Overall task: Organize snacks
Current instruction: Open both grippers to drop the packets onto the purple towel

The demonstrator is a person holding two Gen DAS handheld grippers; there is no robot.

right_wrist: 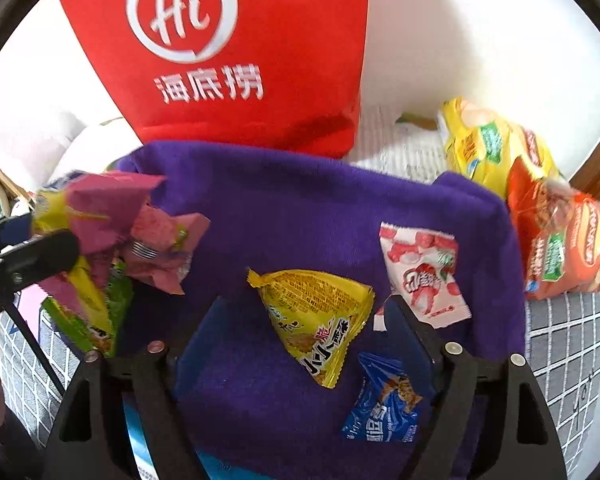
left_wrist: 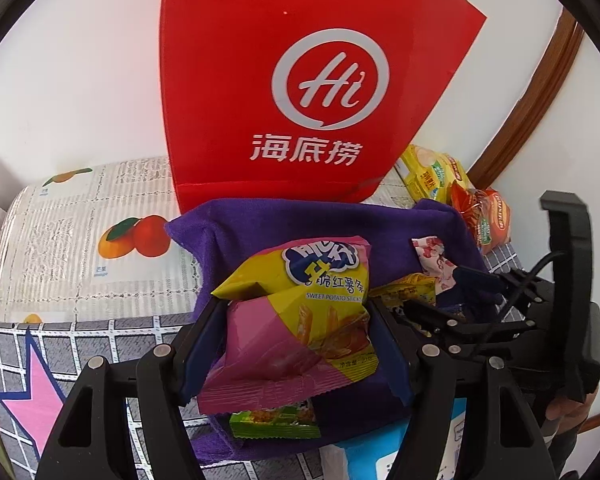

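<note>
- We see the left gripper (left_wrist: 296, 328) with its jaws clenched on a pink and yellow sweet potato stick pack (left_wrist: 300, 312), held above a purple cloth bin (left_wrist: 332, 220).
- From the right wrist view, the same pack (right_wrist: 112, 216) hangs at the bin's left edge, crumpled between the left jaws.
- A green packet (left_wrist: 276, 420) sits just under the held pack, at the bin's near edge.
- Our right gripper (right_wrist: 300, 340) has its jaws released, spread over the purple bin (right_wrist: 300, 208) and pressing on nothing.
- Between those jaws, lying on the bin's floor, is a yellow triangular packet (right_wrist: 316, 320).
- Beside the right finger lies a blue packet (right_wrist: 384, 404), also in the bin.
- A red and white packet (right_wrist: 424, 276) leans against the bin's right wall.
- Outside the bin, to its right, a yellow biscuit pack (right_wrist: 484, 144) and an orange pack (right_wrist: 560, 240) rest on the worktop.
- Behind the bin stands a red bag (left_wrist: 300, 80) with a white "Hi" logo, against a white wall.
- The worktop carries a grey grid cloth (left_wrist: 100, 336) and a fruit-print cover (left_wrist: 80, 240).
</note>
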